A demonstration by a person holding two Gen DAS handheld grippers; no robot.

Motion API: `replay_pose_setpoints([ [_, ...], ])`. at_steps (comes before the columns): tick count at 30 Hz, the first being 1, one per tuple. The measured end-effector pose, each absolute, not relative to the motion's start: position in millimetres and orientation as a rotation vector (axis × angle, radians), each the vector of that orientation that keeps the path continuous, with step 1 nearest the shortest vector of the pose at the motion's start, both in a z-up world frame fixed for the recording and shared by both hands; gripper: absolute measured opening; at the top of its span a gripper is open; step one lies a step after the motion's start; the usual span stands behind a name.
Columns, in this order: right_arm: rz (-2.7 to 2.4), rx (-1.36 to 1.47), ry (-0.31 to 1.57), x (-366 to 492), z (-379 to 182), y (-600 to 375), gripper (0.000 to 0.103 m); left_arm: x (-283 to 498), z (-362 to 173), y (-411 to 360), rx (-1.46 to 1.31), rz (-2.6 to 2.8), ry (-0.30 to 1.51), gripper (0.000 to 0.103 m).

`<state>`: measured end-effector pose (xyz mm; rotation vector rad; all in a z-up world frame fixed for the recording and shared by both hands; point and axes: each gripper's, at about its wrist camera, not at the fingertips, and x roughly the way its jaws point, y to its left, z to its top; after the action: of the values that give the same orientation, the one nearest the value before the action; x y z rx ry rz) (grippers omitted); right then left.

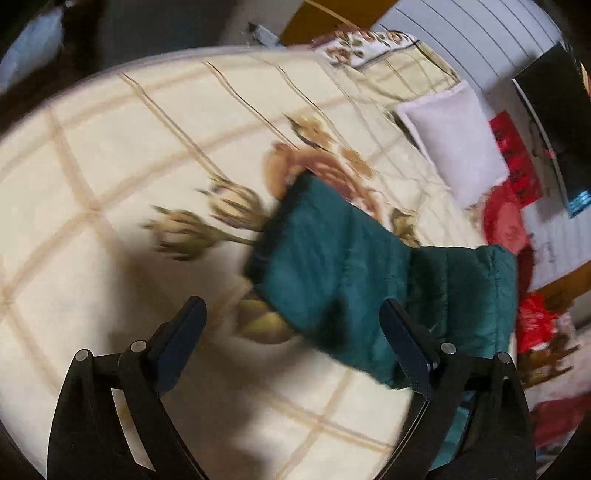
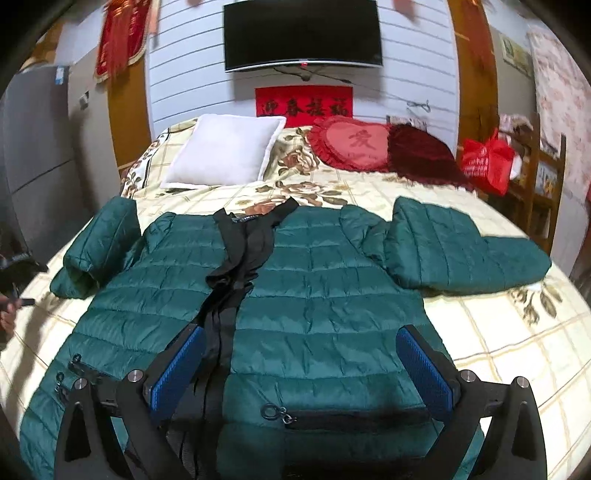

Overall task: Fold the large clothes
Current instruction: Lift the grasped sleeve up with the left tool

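A dark green quilted jacket lies front up on the bed, with a black zip band down its middle and both sleeves spread out. My right gripper is open and empty, low over the jacket's lower front near a zip pocket. My left gripper is open and empty over the bedsheet, next to the jacket's left sleeve, whose black cuff points away. The left wrist view is blurred. The left sleeve also shows in the right wrist view, bent back on itself.
The bed has a cream checked sheet with flower prints. A white pillow and red heart cushions lie at its head. A TV hangs on the wall. A red bag sits on a wooden shelf at the right.
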<state>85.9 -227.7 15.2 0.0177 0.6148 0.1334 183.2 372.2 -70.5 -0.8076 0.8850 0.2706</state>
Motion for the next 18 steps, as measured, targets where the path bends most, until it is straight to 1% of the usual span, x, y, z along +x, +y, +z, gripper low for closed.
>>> replay_pose_setpoints([
  [2, 0.128, 0.033, 0.624, 87, 14, -233, 0.102, 191, -79, 368, -0.850, 0.220, 0.895, 0.094],
  [5, 0.123, 0.040, 0.628, 90, 14, -236, 0.102, 198, -81, 365, -0.878, 0.193, 0.861, 0.094],
  [9, 0.128, 0.030, 0.635, 91, 13, -236, 0.102, 212, -81, 366, -0.852, 0.183, 0.837, 0.093],
  [10, 0.129, 0.026, 0.636, 91, 13, -235, 0.102, 214, -81, 366, -0.833, 0.191, 0.823, 0.091],
  [11, 0.128, 0.020, 0.635, 91, 13, -235, 0.102, 214, -82, 368, -0.817, 0.206, 0.816, 0.079],
  [12, 0.130, 0.020, 0.634, 91, 13, -235, 0.102, 215, -82, 369, -0.797, 0.232, 0.812, 0.064],
  [13, 0.129, 0.019, 0.634, 91, 13, -236, 0.102, 216, -83, 371, -0.782, 0.259, 0.813, 0.054],
  [14, 0.127, 0.019, 0.635, 91, 13, -236, 0.102, 217, -85, 373, -0.770, 0.289, 0.825, 0.028],
  [15, 0.125, 0.021, 0.641, 93, 12, -237, 0.102, 217, -87, 375, -0.765, 0.315, 0.842, 0.012],
  [16, 0.126, 0.023, 0.645, 93, 11, -238, 0.102, 217, -89, 379, -0.774, 0.325, 0.843, 0.012],
  [17, 0.125, 0.027, 0.652, 95, 10, -238, 0.102, 218, -89, 380, -0.770, 0.331, 0.841, 0.007],
  [18, 0.126, 0.032, 0.655, 95, 10, -239, 0.102, 217, -86, 379, -0.747, 0.339, 0.833, 0.006],
])
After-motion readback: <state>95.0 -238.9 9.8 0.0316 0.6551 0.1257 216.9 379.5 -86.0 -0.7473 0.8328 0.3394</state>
